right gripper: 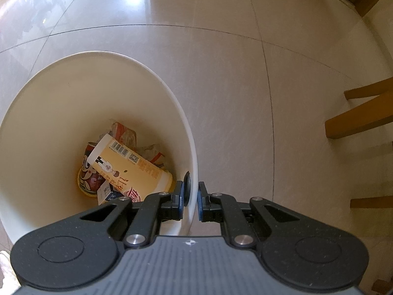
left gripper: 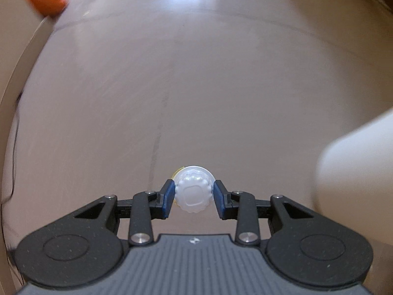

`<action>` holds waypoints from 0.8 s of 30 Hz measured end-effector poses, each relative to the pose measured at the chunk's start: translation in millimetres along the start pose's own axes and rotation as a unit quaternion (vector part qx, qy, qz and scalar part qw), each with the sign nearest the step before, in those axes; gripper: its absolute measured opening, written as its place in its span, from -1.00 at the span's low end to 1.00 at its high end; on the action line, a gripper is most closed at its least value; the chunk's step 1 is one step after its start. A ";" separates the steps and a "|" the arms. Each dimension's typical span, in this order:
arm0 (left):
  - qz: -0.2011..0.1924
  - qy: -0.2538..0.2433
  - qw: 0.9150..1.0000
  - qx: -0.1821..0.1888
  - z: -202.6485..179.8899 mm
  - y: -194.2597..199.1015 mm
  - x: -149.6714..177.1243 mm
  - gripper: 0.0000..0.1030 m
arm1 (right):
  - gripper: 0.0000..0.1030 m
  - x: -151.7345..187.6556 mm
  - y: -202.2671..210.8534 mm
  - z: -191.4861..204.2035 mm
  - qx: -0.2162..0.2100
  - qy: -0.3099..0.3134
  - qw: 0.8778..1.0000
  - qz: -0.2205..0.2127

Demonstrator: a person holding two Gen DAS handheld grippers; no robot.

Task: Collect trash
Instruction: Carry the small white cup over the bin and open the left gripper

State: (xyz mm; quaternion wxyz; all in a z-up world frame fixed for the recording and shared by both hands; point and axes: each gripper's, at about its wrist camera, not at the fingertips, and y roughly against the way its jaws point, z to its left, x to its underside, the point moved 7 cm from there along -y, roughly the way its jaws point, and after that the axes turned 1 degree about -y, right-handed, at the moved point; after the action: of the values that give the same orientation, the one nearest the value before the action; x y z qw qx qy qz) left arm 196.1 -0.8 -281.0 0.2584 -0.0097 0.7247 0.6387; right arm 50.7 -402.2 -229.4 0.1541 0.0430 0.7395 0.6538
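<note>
My left gripper (left gripper: 194,198) is shut on a small white plastic bottle (left gripper: 194,191), seen end-on with a yellow rim behind it, held above the blurred tiled floor. My right gripper (right gripper: 190,196) is shut on the rim of the white trash bin (right gripper: 172,103), one finger inside and one outside the wall. Inside the bin lie a yellow paper cup (right gripper: 132,167), a red can (right gripper: 88,172), a small carton (right gripper: 108,193) and crumpled wrappers (right gripper: 125,132). A white blurred shape, probably the bin's side (left gripper: 356,172), fills the right of the left wrist view.
Pale tiled floor (right gripper: 221,73) surrounds the bin. Wooden chair legs (right gripper: 361,120) stand at the right. An orange blurred object (left gripper: 44,0) lies at the far left, next to a wall edge.
</note>
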 end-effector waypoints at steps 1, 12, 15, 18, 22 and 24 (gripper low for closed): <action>-0.003 -0.013 1.000 0.013 -12.3 8.1 -3.5 -0.35 | -0.75 -0.1 -0.3 -0.8 -0.002 -0.003 1.000 0.000; -0.056 -0.154 0.978 0.126 -139.1 114.4 -45.8 -0.35 | -0.75 0.7 0.0 -5.3 -0.023 -0.033 0.999 0.004; -0.049 -0.193 0.967 0.160 -175.8 131.9 -47.4 -0.35 | -0.75 0.8 0.0 -5.2 -0.024 -0.033 0.999 0.003; -0.048 -0.219 0.956 0.188 -207.0 140.9 -50.6 -0.35 | -0.75 0.5 0.4 -6.3 -0.027 -0.036 0.999 0.003; -0.031 -0.260 0.944 0.200 -235.0 138.7 -45.5 -0.33 | -0.76 -0.1 1.3 -7.3 -0.030 -0.035 0.999 0.004; -0.024 -0.274 0.940 0.202 -244.3 135.9 -43.4 0.15 | -0.76 -0.5 1.5 -7.2 -0.031 -0.032 0.999 0.004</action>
State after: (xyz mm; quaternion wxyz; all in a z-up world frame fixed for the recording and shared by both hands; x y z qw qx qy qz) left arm 98.5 -216.8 -126.7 0.4587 0.2011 0.7390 0.4506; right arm 48.9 -408.9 -227.1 0.1760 0.0619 0.7134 0.6755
